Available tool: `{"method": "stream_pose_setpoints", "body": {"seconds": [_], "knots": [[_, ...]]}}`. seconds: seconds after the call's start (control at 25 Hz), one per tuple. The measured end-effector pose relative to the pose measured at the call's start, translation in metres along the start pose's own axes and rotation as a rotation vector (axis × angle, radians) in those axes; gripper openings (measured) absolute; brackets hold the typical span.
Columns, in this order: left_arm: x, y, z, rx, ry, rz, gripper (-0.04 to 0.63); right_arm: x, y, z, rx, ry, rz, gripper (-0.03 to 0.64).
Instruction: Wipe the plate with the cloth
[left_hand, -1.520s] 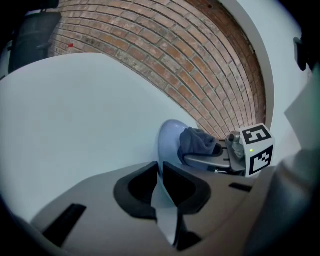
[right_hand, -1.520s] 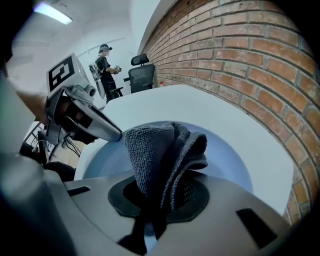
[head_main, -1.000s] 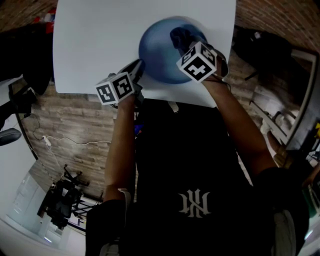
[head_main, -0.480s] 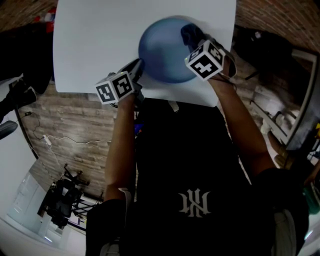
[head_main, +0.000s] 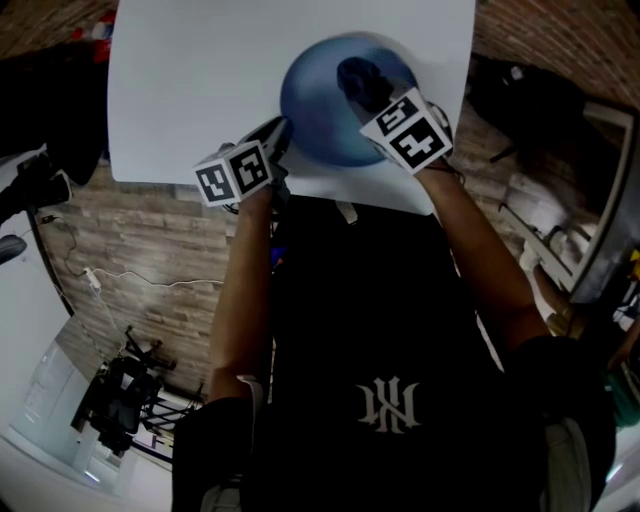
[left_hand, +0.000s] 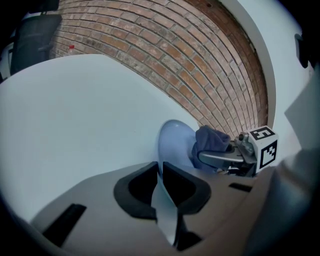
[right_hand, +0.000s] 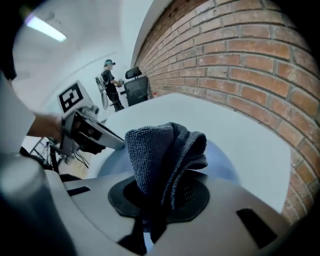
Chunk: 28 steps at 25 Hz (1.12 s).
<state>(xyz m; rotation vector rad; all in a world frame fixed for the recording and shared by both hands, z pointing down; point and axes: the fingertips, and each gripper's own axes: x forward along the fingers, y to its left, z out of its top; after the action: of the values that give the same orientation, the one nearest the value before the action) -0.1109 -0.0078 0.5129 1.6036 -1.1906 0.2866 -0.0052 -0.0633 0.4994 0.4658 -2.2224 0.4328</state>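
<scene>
Since half a sec ago the right gripper (head_main: 378, 100) has slid back from the right edge of the plate (head_main: 320, 110) toward the middle, & the cloth (head_main: 362, 80) has come along with it. Before that it went the other way, so it looks like a back-and-forth rub. The left gripper (head_main: 274, 136) has stayed put.

The right fingers (right_hand: 192, 197) are closed tight on the dark blue cloth. It is bunched up and sticks out past the tips, over the plate. The left fingers (left_hand: 140, 186) are pinching the near rim of the plate — the thin edge runs right between them. That keeps the plate from sliding while it gets wiped.

The blue plate is on the white desk (head_main: 190, 80), close to the front edge, w/ the cloth on its right-middle part.

So the wiping is under way, I think — not just starting. The left side of the plate probably needs a rub too. I can't see any dirt, so I can't tell how clean it is yet.
</scene>
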Motion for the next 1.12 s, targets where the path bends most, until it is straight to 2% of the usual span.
{"method": "stream_pose_setpoints", "body": {"seconds": [0.24,0.4,0.52,0.92,1.12], "knots": [[0.000,0.000,0.001,-0.004,-0.002,0.001,0.038,0.038,0.074,0.019,0.002,-0.012,0.219,0.072],[0.000,0.001,0.000,-0.008,-0.006,0.002,0.037,0.059,0.094,0.018,0.048,0.020,0.291,0.072],[0.000,0.001,0.001,-0.011,-0.008,0.004,0.037,0.064,0.095,0.016,0.043,0.040,0.285,0.072],[0.001,0.001,0.002,-0.014,-0.007,-0.006,0.035,0.054,0.085,0.005,-0.111,0.077,0.220,0.072],[0.000,0.001,0.002,-0.010,0.003,-0.008,0.035,0.041,0.072,-0.010,-0.119,0.120,0.173,0.072]]}}
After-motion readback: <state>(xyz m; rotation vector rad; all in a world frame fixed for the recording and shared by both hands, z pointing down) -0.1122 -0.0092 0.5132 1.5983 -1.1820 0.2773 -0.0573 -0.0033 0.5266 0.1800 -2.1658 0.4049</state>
